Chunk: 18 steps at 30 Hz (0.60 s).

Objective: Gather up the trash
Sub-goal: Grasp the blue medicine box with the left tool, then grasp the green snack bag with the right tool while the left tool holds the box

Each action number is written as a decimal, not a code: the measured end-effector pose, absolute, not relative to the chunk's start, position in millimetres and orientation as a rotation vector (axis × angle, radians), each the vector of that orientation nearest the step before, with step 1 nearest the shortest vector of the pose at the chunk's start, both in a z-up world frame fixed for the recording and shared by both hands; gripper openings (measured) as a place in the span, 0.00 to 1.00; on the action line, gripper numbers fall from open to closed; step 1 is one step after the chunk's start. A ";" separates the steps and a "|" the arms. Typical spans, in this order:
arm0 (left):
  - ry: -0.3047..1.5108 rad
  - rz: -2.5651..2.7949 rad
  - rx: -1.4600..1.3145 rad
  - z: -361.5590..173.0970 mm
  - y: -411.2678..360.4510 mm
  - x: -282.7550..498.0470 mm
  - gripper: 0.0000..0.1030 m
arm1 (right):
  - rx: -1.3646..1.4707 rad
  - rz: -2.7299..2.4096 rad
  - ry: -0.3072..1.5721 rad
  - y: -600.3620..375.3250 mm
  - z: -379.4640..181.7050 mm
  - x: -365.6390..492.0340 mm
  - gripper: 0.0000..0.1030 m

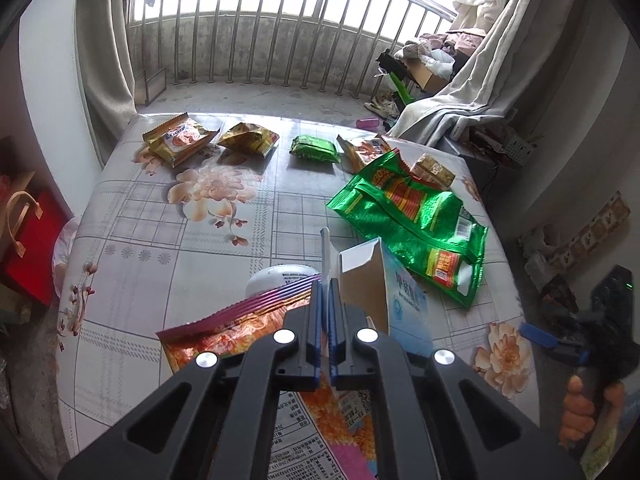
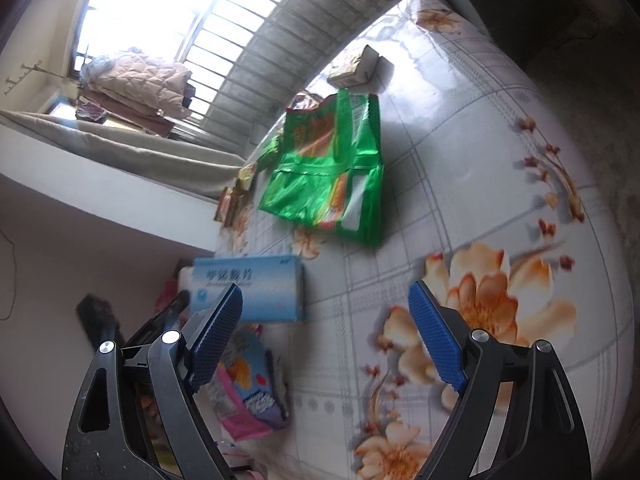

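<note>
Lying ahead and a little left of the right tongs (image 2: 326, 330), whose jaws stand wide apart and empty, the blue box (image 2: 256, 292) has its long axis across their line; the left tongs (image 1: 326, 300) are clamped on its white flap (image 1: 326, 252) on the desk (image 2: 480, 168).

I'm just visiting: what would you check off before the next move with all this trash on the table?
1. Left gripper shut on the blue box's flap: ok.
2. Grip firm enough to lift the blue box: cannot tell.
3. Right gripper open and empty: ok.
4. Big green bag lies free on the table: ok.
5. Pink wrapper clear of the left gripper: cannot tell.
</note>
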<state>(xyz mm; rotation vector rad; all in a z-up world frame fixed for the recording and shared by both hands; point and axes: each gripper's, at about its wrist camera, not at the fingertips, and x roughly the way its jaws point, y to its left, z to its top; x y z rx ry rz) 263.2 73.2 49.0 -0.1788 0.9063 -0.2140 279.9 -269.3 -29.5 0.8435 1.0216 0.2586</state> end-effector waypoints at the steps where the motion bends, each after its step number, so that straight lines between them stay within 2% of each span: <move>1: 0.902 -0.222 -0.186 50.5 73.5 261.2 0.02 | 0.844 0.246 1.032 -270.5 -33.4 286.7 0.75; 9: 0.855 -0.313 -0.283 63.2 77.9 247.4 0.01 | 0.862 0.145 1.080 -279.4 -60.5 326.5 0.69; 14: 0.826 -0.346 -0.335 73.5 82.7 244.9 0.01 | 0.786 0.110 1.085 -269.9 -58.2 342.4 0.62; 16: 0.821 -0.358 -0.355 75.5 84.7 243.8 0.01 | 0.733 0.100 1.099 -263.5 -57.4 347.1 0.50; 18: 0.817 -0.375 -0.382 78.0 87.3 241.8 0.01 | 0.660 0.081 1.107 -254.7 -55.8 350.2 0.43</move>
